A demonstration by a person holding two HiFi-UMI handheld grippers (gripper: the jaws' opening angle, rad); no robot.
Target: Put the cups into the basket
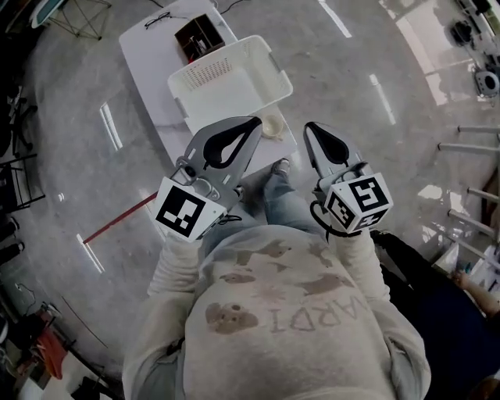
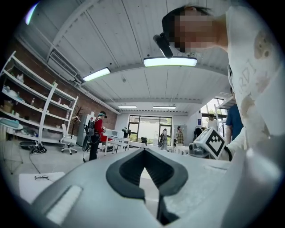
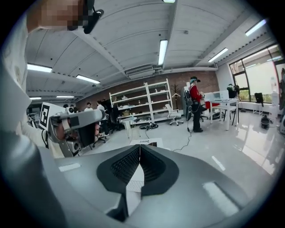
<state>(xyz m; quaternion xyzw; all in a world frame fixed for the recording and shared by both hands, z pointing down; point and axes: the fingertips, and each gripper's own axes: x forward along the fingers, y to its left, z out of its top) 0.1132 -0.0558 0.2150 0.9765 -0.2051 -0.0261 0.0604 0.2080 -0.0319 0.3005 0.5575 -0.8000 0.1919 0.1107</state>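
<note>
A white plastic basket (image 1: 234, 92) stands empty on a small white table (image 1: 144, 58) in the head view. One cream cup (image 1: 272, 126) sits upright on the table just beside the basket's near right corner. My left gripper (image 1: 253, 123) is held up in the air, shut and empty, its tip just left of the cup in the picture. To the right of the cup my right gripper (image 1: 310, 127) is also raised, shut with nothing in it. In the left gripper view the jaws (image 2: 143, 152) meet at their tips; the right gripper view shows the same (image 3: 140, 147).
A dark compartment box (image 1: 199, 37) and a pair of glasses (image 1: 158, 19) lie at the table's far end. My legs and shoe (image 1: 280, 166) are at the table's near edge. A person in red (image 3: 194, 102), shelves (image 3: 140, 104) and desks stand farther off.
</note>
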